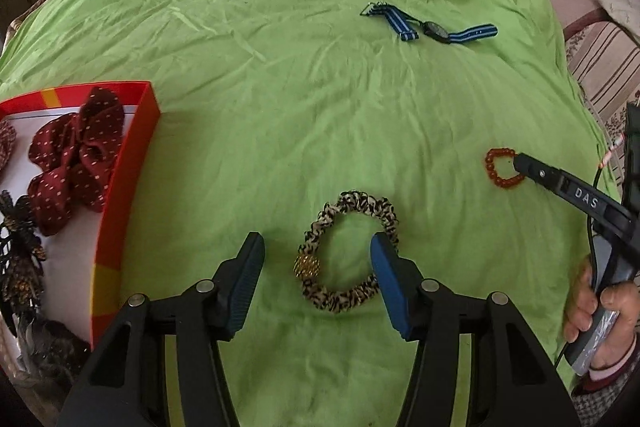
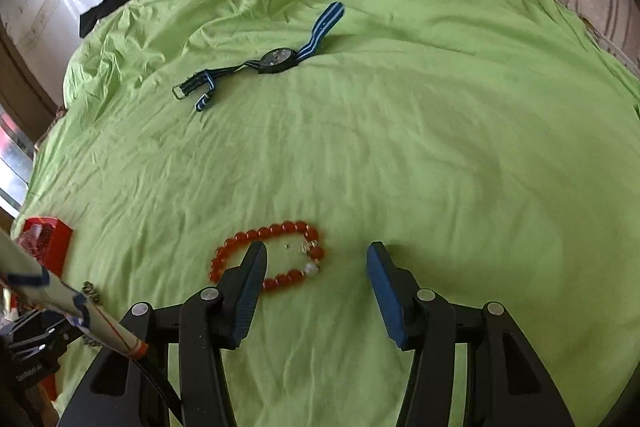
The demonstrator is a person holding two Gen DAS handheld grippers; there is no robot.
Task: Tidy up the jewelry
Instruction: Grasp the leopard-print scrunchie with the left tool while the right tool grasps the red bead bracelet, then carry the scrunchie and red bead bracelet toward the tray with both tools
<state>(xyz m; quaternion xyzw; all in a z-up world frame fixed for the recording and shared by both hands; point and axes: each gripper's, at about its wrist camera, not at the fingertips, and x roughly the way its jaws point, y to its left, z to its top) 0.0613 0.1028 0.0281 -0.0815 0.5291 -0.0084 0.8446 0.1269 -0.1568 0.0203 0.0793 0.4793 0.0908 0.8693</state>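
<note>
Leopard-print scrunchie lies between the open left gripper fingers.

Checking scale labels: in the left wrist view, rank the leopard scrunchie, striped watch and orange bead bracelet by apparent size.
1. leopard scrunchie, though nearest the camera.
2. striped watch, long but farthest away.
3. orange bead bracelet, clearly smallest.

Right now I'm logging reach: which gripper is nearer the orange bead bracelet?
Right. The right gripper is open over the orange bead bracelet, one finger overlapping it; the left gripper straddles the leopard scrunchie, well aside.
</note>
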